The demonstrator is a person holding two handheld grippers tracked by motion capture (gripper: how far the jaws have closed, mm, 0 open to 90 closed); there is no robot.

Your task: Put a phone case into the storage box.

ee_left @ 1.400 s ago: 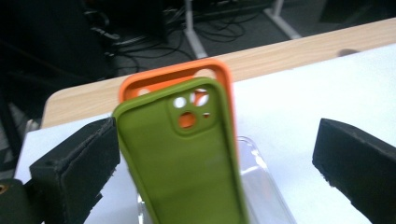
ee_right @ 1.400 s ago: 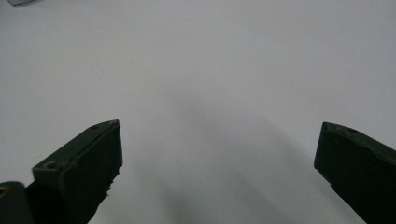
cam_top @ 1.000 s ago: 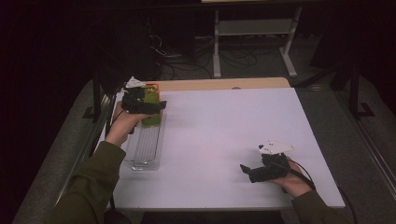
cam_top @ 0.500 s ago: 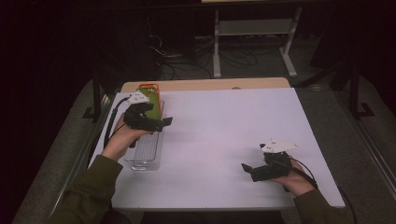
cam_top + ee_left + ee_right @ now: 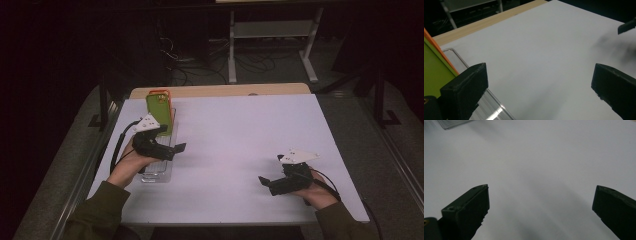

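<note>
Green phone case [image 5: 159,111] upright in rack [image 5: 159,170], left gripper [image 5: 170,150] now withdrawn.

- The left black two-jaw hand-held gripper [image 5: 172,148] carries a pale grey three-cornered plate [image 5: 147,123] on top, and a black cable [image 5: 120,145] loops off its rear.
- The right black two-jaw hand-held gripper [image 5: 263,181] bears a matching grey plate [image 5: 298,156], with a thin black cable [image 5: 327,177] behind.
- Its blocky matte fingertips [image 5: 466,208] show a small screw hole.
- Both forearms wear olive-green sleeves [image 5: 95,212].

Green phone case [image 5: 434,72] cut by left edge; clear rack [image 5: 159,167] partly behind left gripper [image 5: 172,150].
</note>
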